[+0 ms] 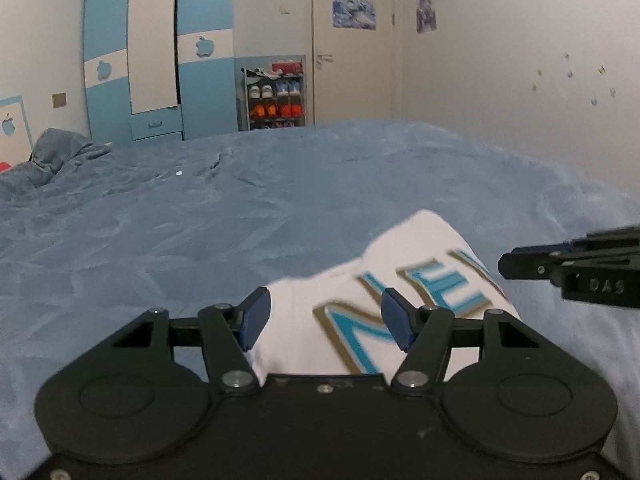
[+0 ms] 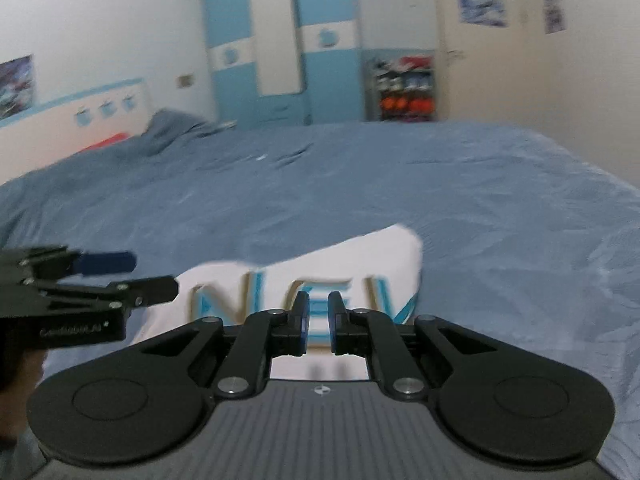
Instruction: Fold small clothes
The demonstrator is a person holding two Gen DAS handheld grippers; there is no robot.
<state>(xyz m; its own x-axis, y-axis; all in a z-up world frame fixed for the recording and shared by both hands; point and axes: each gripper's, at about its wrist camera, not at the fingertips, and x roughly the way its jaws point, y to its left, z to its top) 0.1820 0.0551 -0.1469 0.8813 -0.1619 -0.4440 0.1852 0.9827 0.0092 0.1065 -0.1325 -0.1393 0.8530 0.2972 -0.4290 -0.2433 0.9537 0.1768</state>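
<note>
A white shirt [image 1: 404,264] with blue, gold-edged letters lies folded on the blue bed [image 1: 200,220], close in front of both tools. Its long axis runs roughly left to right across the views, with the far edge slanting away toward the right side of the bed. The letters read upright from the tools' side; only "NE" and part of a third letter can be made out, since motion blur smears the print.

The left tool [image 1: 324,322] hovers over the shirt's left part with its blue pads [image 1: 254,318] spread wide, nothing between them. The right tool [image 2: 318,322] sits over the shirt's right part, its fingers drawn narrow with a thin gap showing; whether cloth is pinched there cannot be told. The shirt's near edge is hidden under both tool bodies.

In the right wrist view the left tool enters from the left edge, cut off by the frame. Beyond the bed stand a blue and white wardrobe [image 1: 160,52], a shoe rack [image 1: 274,96] and a door [image 1: 354,40].
</note>
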